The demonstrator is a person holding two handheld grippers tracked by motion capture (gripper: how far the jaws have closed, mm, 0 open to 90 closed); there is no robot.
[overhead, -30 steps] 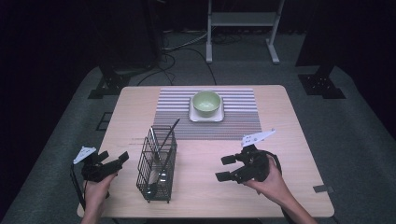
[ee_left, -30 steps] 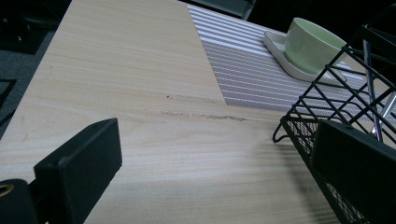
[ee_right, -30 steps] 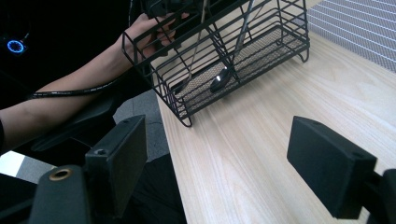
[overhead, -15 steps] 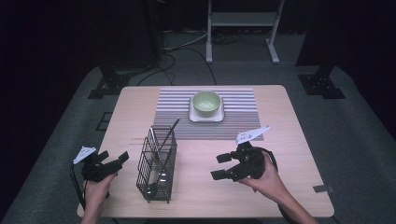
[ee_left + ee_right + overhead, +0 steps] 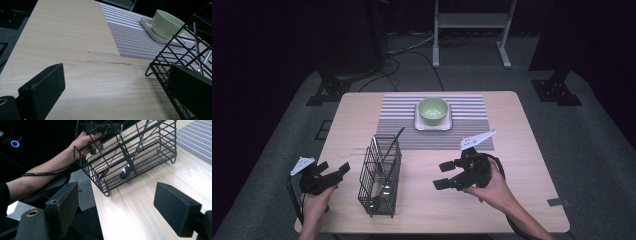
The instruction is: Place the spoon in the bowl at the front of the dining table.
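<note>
Basket [image 5: 380,176] first: black wire, tall and narrow, with an open grid of thin rods and a fine mesh floor, standing upright on the pale wood-grain table [image 5: 522,150]. It sits between my two grippers, just right of my left gripper [image 5: 334,172] and well to the left of my right gripper [image 5: 445,175]. Inside it, seen from my right gripper view, a shiny metal spoon [image 5: 125,171] rests bowl-down on the mesh, its slim handle leaning up against the wires; a second slim utensil [image 5: 110,161] stands beside it, its end too dark to tell.

My left gripper's jaws are spread wide with nothing between them, flat matte black pads over bare wood at the table's edge. My right gripper is likewise spread wide and holding nothing, pointing toward the basket.

Beyond the basket, ahead of both grippers, lies a grey-and-white striped placemat [image 5: 462,135], and on it a smooth pale-green bowl [image 5: 433,110] sitting on a white square plate [image 5: 432,125] with rounded corners.
</note>
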